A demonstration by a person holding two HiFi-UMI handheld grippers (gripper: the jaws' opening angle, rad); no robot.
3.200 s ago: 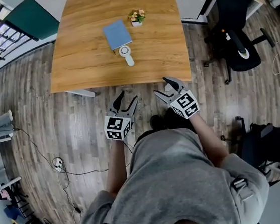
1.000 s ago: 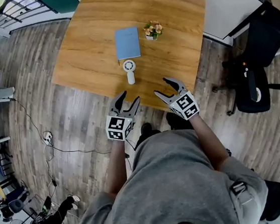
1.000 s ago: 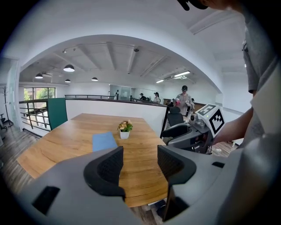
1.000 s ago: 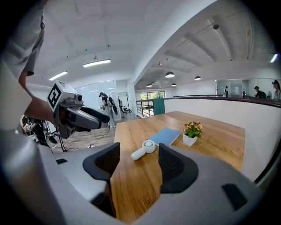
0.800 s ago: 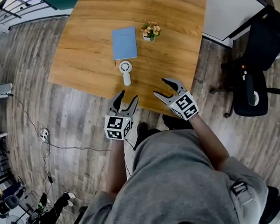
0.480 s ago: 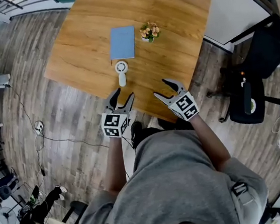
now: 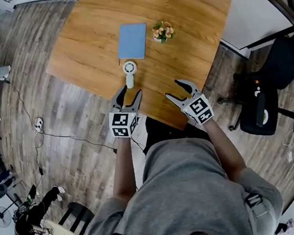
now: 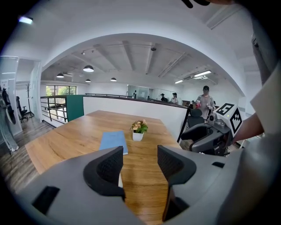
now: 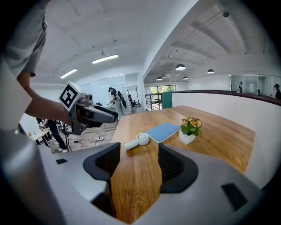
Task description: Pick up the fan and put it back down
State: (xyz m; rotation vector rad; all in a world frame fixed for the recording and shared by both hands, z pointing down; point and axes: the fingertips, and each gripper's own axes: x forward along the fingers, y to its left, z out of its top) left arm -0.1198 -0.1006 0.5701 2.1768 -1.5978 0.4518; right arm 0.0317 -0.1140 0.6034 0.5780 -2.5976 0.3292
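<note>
Fan, look: small white hand fan (image 7: 130,73) with a round head and a short stubby handle, lying flat.
Fan, place: on the wooden table (image 7: 194,23) near its front edge. The head is just beside the near end of the blue notebook (image 7: 132,41), and the handle points back toward the person.
Left gripper (image 7: 130,94): jaws apart with only bare tabletop between them. The tips are just short of the fan handle, not touching it.
Right gripper (image 7: 174,90): jaws wide with nothing in them, over the table edge and well to the side of the fan.
Head view only: the whole layout from above, with an office chair (image 7: 262,103) beside the table.
Right gripper view only: the fan (image 9: 137,140) seen whole from the side, with the left gripper (image 9: 88,113) beyond it.
Left gripper view only: the fan is nearly hidden behind the left-hand jaw, showing only a white sliver (image 8: 120,180). The right gripper (image 8: 210,136) is at the edge, and people stand far back.
Container: a white pot (image 7: 163,37) holding a small plant with pink-orange flowers, standing beside the notebook.
</note>
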